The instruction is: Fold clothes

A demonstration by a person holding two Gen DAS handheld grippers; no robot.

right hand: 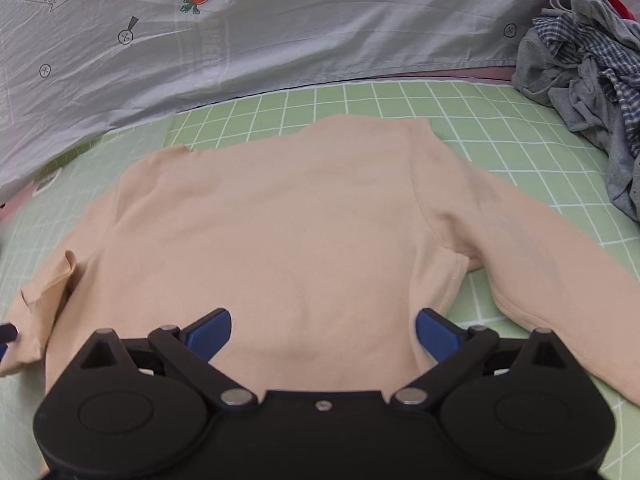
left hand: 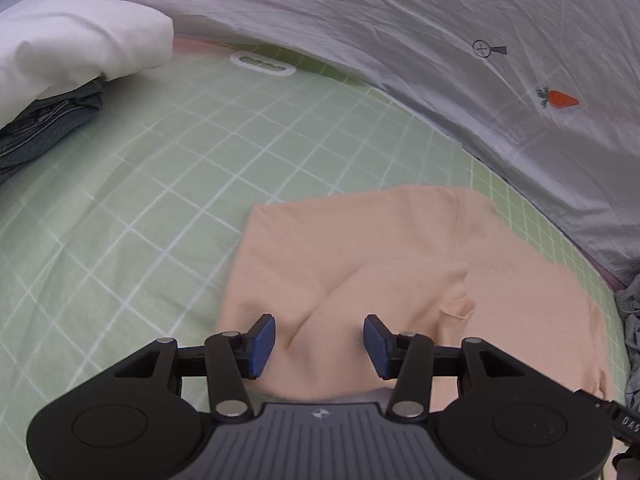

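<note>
At far left, a white folded garment [left hand: 76, 36] is lying on folded denim [left hand: 48, 120]. The left gripper [left hand: 319, 346] is hovering half-open, nothing clamped, over the peach shirt [right hand: 280, 232] that is lying flat on the green checked sheet [left hand: 160, 152]. The right gripper [right hand: 323, 336] is gaping wide above the shirt's near hem. An unfolded clothes heap [right hand: 592, 80] is lying at far right.

Peach long-sleeved top [right hand: 280, 220] on green white-gridded sheet [left hand: 120, 208]; pale grey carrot-print cover [right hand: 320, 20]; blue-checked laundry heap [right hand: 588, 80] upper right.
</note>
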